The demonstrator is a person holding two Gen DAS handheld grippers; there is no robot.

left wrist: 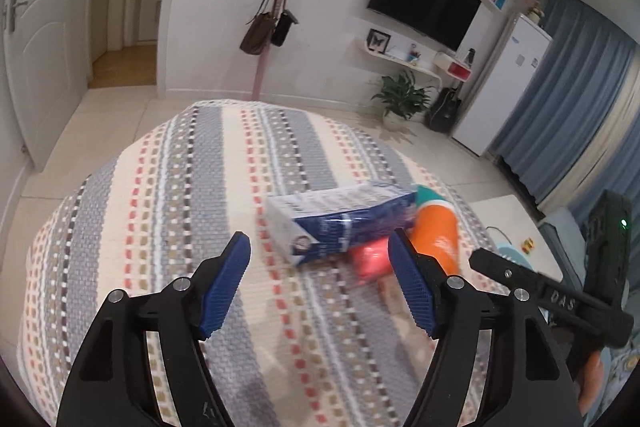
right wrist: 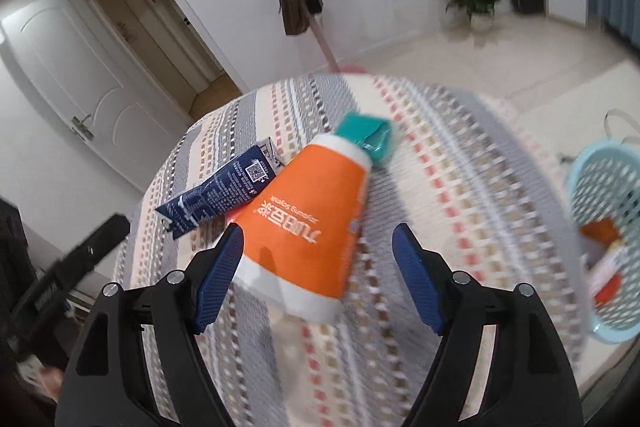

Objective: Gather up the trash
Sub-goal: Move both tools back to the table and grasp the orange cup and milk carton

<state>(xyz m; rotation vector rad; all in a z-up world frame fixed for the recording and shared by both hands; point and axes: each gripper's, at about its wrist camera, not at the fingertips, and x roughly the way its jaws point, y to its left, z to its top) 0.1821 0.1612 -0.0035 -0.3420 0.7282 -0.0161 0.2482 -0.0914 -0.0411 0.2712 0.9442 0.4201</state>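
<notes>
Over striped cloth (left wrist: 168, 211): left gripper (left wrist: 320, 279) and right gripper (right wrist: 318, 267) both wide, empty; orange pouch (right wrist: 304, 223), blue carton (left wrist: 340, 219) ahead.

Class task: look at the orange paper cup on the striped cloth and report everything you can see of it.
The orange paper cup lies on its side on the striped cloth, white bands at rim and base, white printed lettering across its wall. Its narrow base points at a teal box; its wide mouth faces the open right gripper. A dark blue carton lies against its side. Nothing grips it.
</notes>
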